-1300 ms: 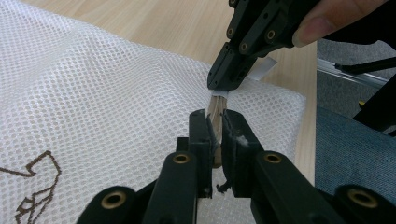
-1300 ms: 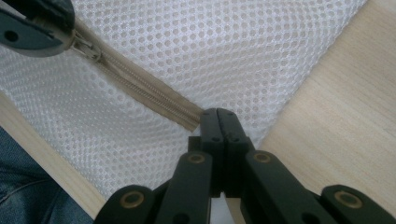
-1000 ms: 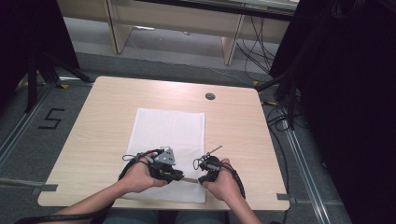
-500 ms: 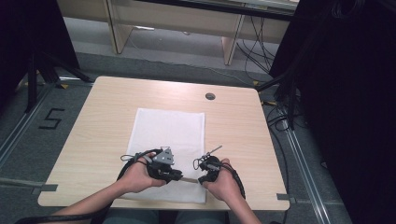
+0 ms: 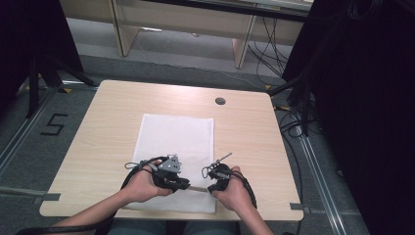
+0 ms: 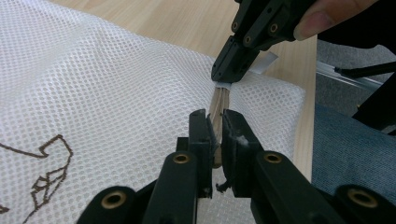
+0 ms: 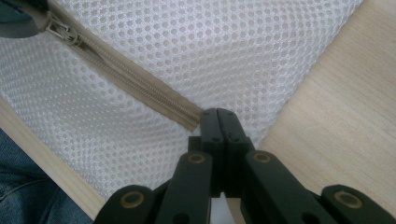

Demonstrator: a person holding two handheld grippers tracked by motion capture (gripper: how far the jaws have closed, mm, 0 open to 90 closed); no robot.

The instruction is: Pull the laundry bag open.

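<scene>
Left gripper (image 6: 215,126) clenched on beige zipper (image 6: 218,100), jaws pinching tape edge-on. Right gripper (image 7: 218,116) clamped on zipper end (other gripper's slider pull at top left of its view). Zipper along near edge of white mesh bag (image 5: 176,139), long axis running hand to hand, parallel to table (image 5: 107,112) front edge. Cable hole (image 5: 220,101) far off, nothing obstructing.

The table (image 5: 122,112) is seen from above, looking forward and down. The white mesh bag (image 6: 107,93) and its zipper (image 7: 135,84) are shared close-up by both gripper views.
</scene>
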